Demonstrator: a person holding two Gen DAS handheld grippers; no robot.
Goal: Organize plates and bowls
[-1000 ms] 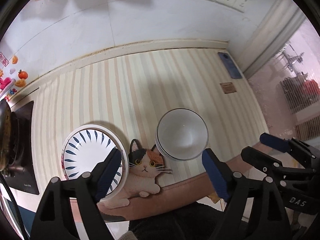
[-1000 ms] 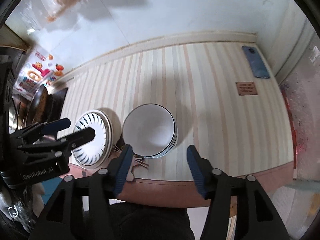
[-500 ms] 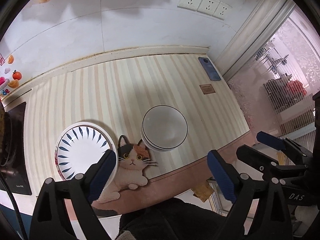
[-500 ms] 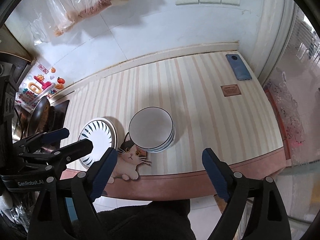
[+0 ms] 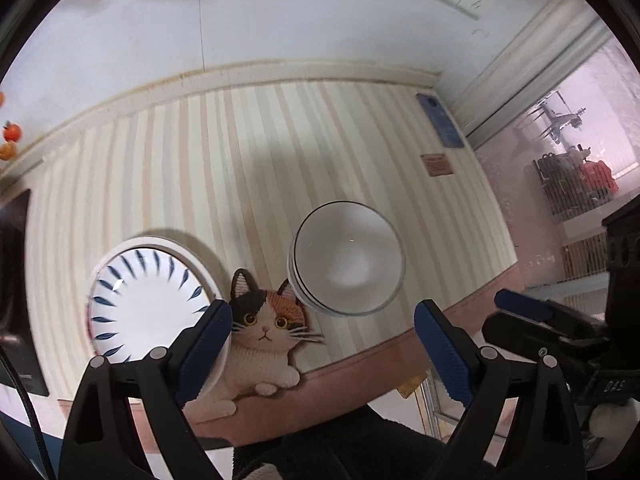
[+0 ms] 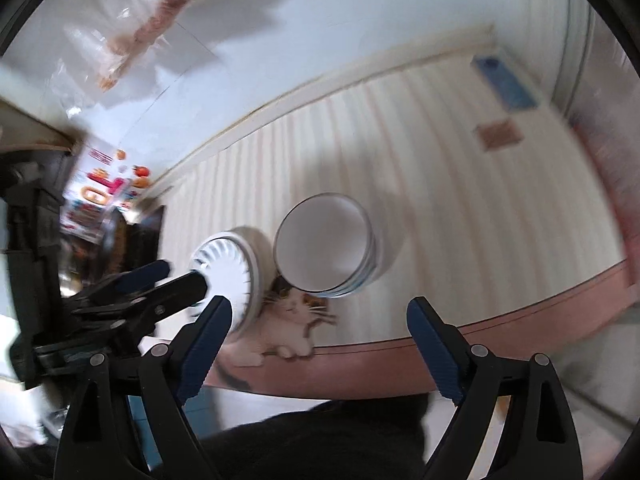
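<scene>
Several white bowls with dark rims sit nested [image 5: 348,264] on the striped counter [image 5: 240,168]. To their left lies a stack of white plates with blue leaf marks [image 5: 148,304]. My left gripper [image 5: 322,316] hovers above the counter's front edge, open and empty, its left finger over the plates' rim. In the right wrist view, which is blurred, the bowls [image 6: 324,248] and plates [image 6: 226,276] show again. My right gripper [image 6: 320,312] is open and empty in front of the bowls. Each gripper appears in the other's view: the right gripper [image 5: 528,312] and the left gripper [image 6: 160,280].
A cat-shaped mat [image 5: 264,332] lies between and partly under the two stacks at the counter's front edge. A blue phone [image 5: 440,126] and a small brown card [image 5: 438,164] lie at the far right. A dark stove top [image 6: 136,236] is at the left. Tiled wall behind.
The right gripper's jaws have spread much wider than a second ago. Both grippers pulled back and up, then came closer to the dishes again; the right view has tilted and blurred.
</scene>
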